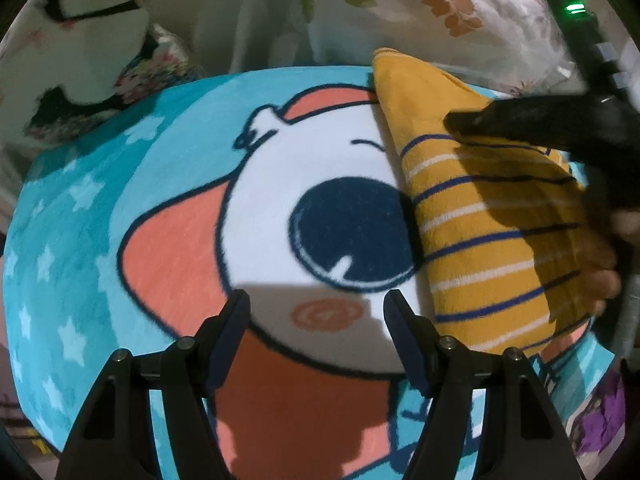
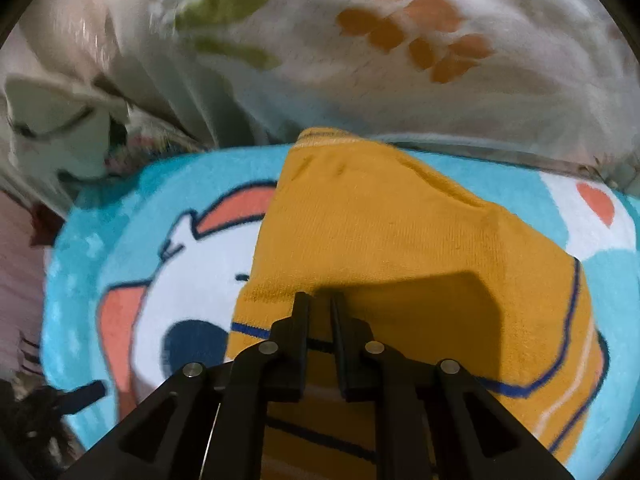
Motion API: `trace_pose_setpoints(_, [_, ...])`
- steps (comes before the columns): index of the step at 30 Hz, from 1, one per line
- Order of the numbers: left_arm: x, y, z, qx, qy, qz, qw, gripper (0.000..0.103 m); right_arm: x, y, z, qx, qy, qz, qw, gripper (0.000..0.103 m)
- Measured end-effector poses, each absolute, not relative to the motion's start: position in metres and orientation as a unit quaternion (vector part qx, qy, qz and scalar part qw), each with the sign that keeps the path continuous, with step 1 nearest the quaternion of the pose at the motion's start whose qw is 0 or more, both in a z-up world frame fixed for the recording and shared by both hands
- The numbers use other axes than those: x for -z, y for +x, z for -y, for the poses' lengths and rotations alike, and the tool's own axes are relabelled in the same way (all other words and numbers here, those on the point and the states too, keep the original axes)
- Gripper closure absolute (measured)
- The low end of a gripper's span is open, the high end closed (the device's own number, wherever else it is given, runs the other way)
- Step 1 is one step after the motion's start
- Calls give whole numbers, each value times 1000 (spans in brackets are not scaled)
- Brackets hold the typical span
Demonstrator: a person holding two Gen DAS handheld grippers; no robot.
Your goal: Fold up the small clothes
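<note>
A mustard-yellow small garment [image 1: 480, 216] with blue and white stripes lies folded on the right side of a turquoise cartoon blanket [image 1: 100, 216]. My left gripper [image 1: 316, 308] hovers open over the blanket's white cartoon face, left of the garment, with nothing between its fingers. In the right wrist view the garment [image 2: 380, 232] fills the middle, plain yellow on top and striped below. My right gripper [image 2: 320, 300] sits low on it, jaws nearly together and pinching the yellow cloth. The left wrist view shows that same right gripper [image 1: 472, 122] coming in from the right onto the garment's upper part.
A white floral sheet [image 2: 360, 60] is bunched up behind the blanket. A black-and-white soft item [image 1: 80, 40] lies at the back left. A person's fingers [image 1: 604, 276] hold the right gripper's handle at the right edge.
</note>
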State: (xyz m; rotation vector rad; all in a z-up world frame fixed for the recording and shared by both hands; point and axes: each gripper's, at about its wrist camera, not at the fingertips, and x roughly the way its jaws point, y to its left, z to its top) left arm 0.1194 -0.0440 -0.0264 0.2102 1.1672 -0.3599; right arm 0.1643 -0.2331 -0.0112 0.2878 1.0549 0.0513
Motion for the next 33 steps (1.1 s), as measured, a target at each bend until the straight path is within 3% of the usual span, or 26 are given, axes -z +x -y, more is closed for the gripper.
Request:
trace_pose_setpoints(1, [27, 122, 47, 174, 100, -548, 812, 35, -2, 152, 247, -23, 169, -480, 861, 89])
trace_pose_setpoints(3, [29, 128, 50, 189, 89, -554, 806, 35, -20, 132, 269, -19, 209, -447, 870, 75])
trace_pose_setpoints(5, [32, 137, 51, 210, 55, -564, 797, 32, -38, 104, 300, -5, 251, -408, 878, 44])
trace_pose_setpoints(10, [49, 162, 55, 264, -35, -584, 767, 31, -36, 43, 372, 66, 307, -392, 865, 28])
trace_pose_setpoints(15, [66, 182, 77, 311, -61, -592, 741, 24, 6, 13, 399, 83, 359, -413, 833, 28])
trace_pose_setpoints(18, [74, 193, 81, 337, -118, -599, 717, 8, 27, 19, 399, 75, 370, -423, 824, 28])
trace_pose_setpoints(23, [80, 186, 101, 382, -176, -616, 666, 7, 48, 34, 399, 34, 421, -413, 807, 28])
trace_pose_setpoints(26, [75, 168, 127, 386, -121, -608, 683, 8, 61, 53, 391, -8, 452, -418, 788, 28])
trace_pose_setpoints(27, [72, 163, 136, 376, -89, -606, 695, 15, 67, 58, 387, -19, 464, -422, 778, 28])
trace_pose_setpoints(28, [70, 163, 138, 367, -74, -606, 702, 37, 67, 60, 385, -23, 470, -416, 778, 32])
trace_pose_setpoints(29, [67, 163, 138, 361, -69, -606, 706, 51, 68, 63, 382, -23, 471, -422, 775, 43])
trace_pose_setpoints(31, [55, 165, 129, 362, -82, -599, 710, 64, 64, 66, 376, -30, 476, -425, 770, 52])
trace_pose_setpoints(33, [39, 164, 116, 356, -80, -584, 726, 65, 51, 69, 367, -46, 466, -420, 778, 58])
